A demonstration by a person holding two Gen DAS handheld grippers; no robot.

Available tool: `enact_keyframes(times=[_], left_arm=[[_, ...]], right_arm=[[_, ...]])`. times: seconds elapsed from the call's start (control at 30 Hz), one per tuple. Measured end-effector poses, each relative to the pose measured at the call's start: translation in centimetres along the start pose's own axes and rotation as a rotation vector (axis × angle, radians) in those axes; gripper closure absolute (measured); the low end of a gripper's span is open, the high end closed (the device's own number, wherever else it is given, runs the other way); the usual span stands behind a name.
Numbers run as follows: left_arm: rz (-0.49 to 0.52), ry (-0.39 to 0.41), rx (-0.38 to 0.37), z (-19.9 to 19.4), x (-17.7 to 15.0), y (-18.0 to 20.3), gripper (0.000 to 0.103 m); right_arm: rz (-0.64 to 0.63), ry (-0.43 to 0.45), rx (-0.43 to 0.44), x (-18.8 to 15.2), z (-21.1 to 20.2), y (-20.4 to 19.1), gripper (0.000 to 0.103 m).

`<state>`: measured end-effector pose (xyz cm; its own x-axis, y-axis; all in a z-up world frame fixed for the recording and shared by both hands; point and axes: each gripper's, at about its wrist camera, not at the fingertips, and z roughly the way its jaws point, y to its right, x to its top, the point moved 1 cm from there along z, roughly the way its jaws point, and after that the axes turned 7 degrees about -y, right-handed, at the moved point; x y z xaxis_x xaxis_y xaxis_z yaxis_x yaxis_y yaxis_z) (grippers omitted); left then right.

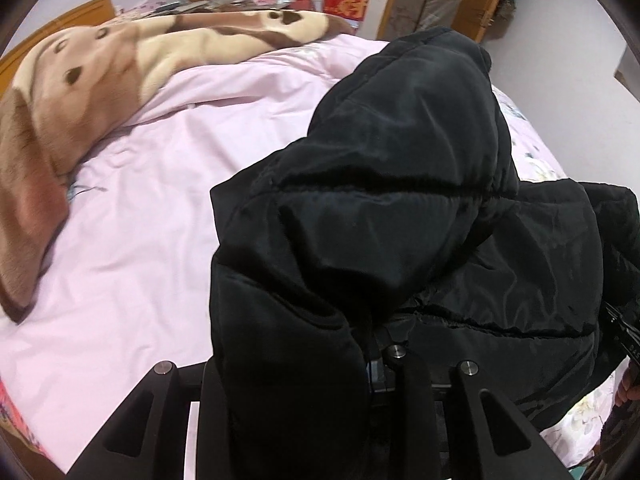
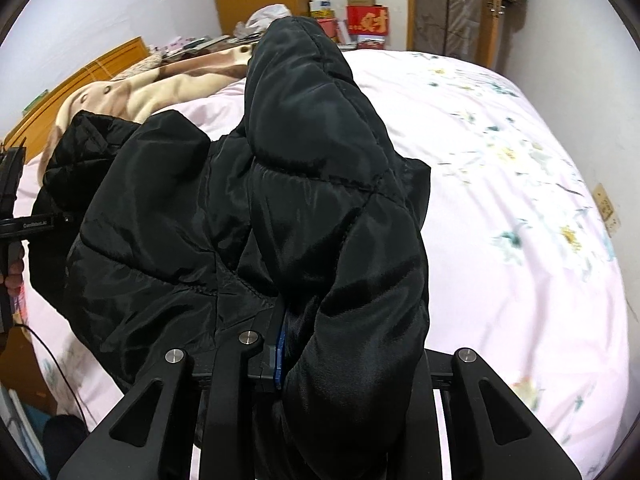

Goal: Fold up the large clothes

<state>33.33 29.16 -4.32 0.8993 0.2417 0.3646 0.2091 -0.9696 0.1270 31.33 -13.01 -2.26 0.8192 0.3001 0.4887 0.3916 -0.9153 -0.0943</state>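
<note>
Nearest each lens, thick black padded fabric bulges out from between narrowly parted jaws: the left gripper (image 1: 380, 364) and the right gripper (image 2: 280, 356) each pinch a bunched fold of the black puffer jacket (image 1: 400, 208). It hangs between them above the near part of the bed (image 1: 140, 208), with its far folds draping toward the pink sheet. Slippery shell cloth and a bulky grip are the risks: one fold could slide free, dropping that side and twisting the garment. Loose padding hides the edges, so the halves may land misaligned. A brown blanket (image 1: 80, 92) lies far left, well apart.
</note>
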Motion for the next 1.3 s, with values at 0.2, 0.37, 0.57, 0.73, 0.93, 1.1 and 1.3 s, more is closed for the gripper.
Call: enact_keyframes(times=[0.2, 0.37, 0.57, 0.73, 0.93, 1.1, 1.3], left_arm=[[-0.038, -0.001, 0.044, 0.3, -3.0, -4.4, 0.071], [-0.066, -0.030, 0.042, 2.1, -4.5, -6.8, 0.069], [-0.083, -0.041, 0.055, 3.9, -6.2, -6.9, 0.059], [-0.084, -0.042, 0.064, 5.7, -5.2, -7.7, 0.046], [-0.112, -0.038, 0.068, 5.5, -5.7, -7.3, 0.035], [-0.130, -0.026, 0.081, 5.2, -5.7, -7.7, 0.029], [-0.195, -0.031, 0.056, 3.9, -6.1, -8.9, 0.027]], right_arm=[[-0.007, -0.011, 0.054, -1.1, 0.3, 0.4, 0.077], [-0.020, -0.033, 0.025, -3.0, 2.1, -1.1, 0.077], [-0.013, -0.058, -0.010, -3.2, 3.7, -0.1, 0.075], [-0.006, -0.063, -0.033, -3.9, 4.8, 0.5, 0.069], [0.011, -0.065, -0.047, -2.8, 6.5, 0.3, 0.058], [0.027, -0.073, -0.059, -0.9, 7.3, -0.6, 0.051], [0.044, -0.064, -0.101, -1.4, 6.5, -2.6, 0.033]])
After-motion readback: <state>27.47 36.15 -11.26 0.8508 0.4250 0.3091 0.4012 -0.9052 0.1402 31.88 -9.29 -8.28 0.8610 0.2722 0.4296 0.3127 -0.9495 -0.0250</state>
